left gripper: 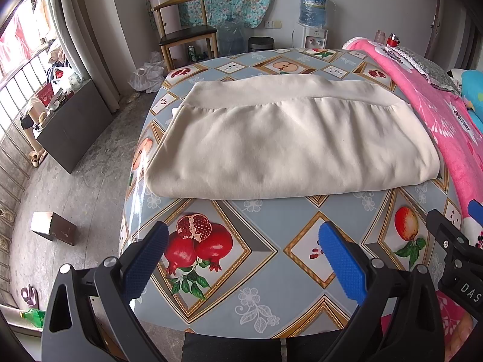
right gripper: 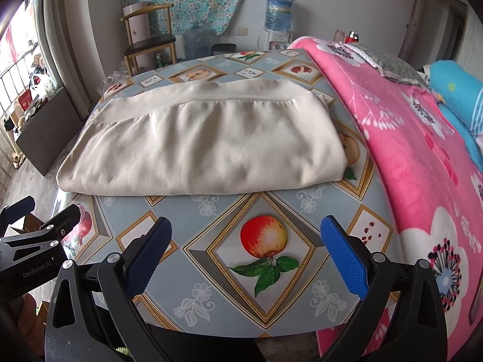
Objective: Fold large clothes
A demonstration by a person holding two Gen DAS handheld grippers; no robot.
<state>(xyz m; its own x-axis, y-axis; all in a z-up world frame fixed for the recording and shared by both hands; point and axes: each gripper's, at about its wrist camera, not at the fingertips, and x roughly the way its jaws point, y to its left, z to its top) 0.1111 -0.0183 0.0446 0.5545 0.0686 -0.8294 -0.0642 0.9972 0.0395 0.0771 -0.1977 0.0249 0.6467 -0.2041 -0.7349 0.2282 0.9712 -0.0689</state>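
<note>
A cream garment (left gripper: 286, 138) lies folded into a thick rectangle on the fruit-patterned tablecloth (left gripper: 271, 235), its waistband at the far side. It also shows in the right wrist view (right gripper: 202, 144). My left gripper (left gripper: 243, 235) is open and empty, above the table's near edge, short of the garment. My right gripper (right gripper: 246, 229) is open and empty, also near the front edge over the tablecloth (right gripper: 211, 205). The right gripper's side shows at the right of the left wrist view (left gripper: 452, 241); the left gripper's side shows at the left of the right wrist view (right gripper: 36, 235).
A pink floral blanket (right gripper: 416, 157) covers the bed along the table's right side. A wooden chair (left gripper: 184, 30), water bottles and a dispenser (left gripper: 312, 15) stand at the far wall. A dark cabinet (left gripper: 75, 126) and small box (left gripper: 52, 227) sit on the floor left.
</note>
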